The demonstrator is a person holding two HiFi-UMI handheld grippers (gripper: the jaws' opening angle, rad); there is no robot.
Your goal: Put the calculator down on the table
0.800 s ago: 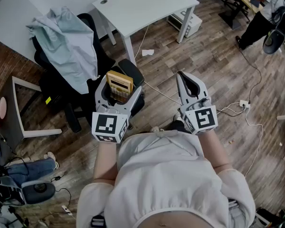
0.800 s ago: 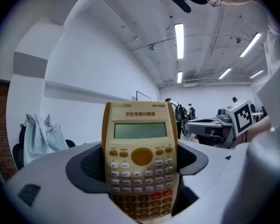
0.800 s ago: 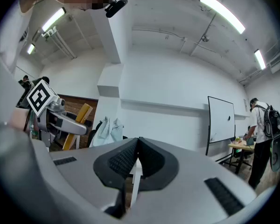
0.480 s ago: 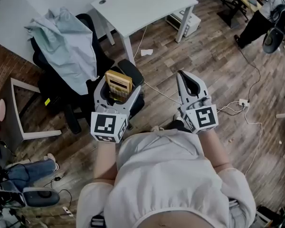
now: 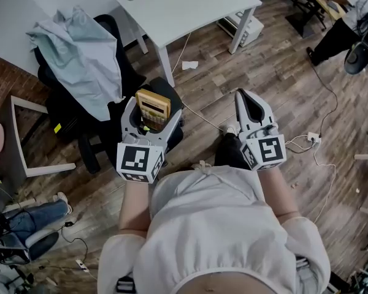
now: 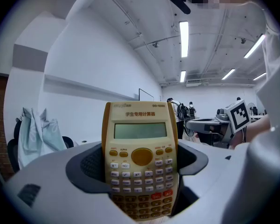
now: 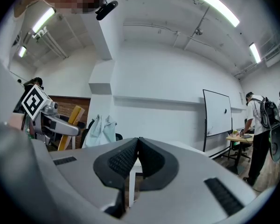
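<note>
Your left gripper point(image 5: 152, 110) has the calculator point(image 6: 140, 157) clamped between its fingers point(image 6: 89, 166). The dark ribbed pads press on its two long edges, and they stand wide because the yellow-and-cream casing fills the whole gap. The calculator stands upright there, with its lower key rows sunk between the pads. Its blank display and top edge rise clear above the fingertips, and the keys face back toward you.

The calculator is not on the bench point(image 5: 184, 8). The white bench lies well beyond the left fingertips, ahead and a little to the right. Directly under the left fingers sits something black. It looks like a chair seat, though the gripper body covers most of it. To the left of those fingers, a black office chair point(image 5: 67, 112) has a pale blue-green cloth point(image 5: 80, 48) draped over its back.

Your right gripper point(image 7: 137, 146) holds nothing. Its fingers are pressed together at the tips, leaving only a thin slit lower down, and a white bench leg point(image 7: 132, 188) shows through it. This gripper sits beside the left one, well apart from it, over the wooden floor point(image 5: 264, 60). A white power strip point(image 5: 313, 138) lies on the floor to the right of the right fingers. In the right gripper view, a whiteboard point(image 7: 218, 113) stands beyond the fingertips and to their right. Further right, a person with a backpack point(image 7: 259, 125) stands at a desk.
</note>
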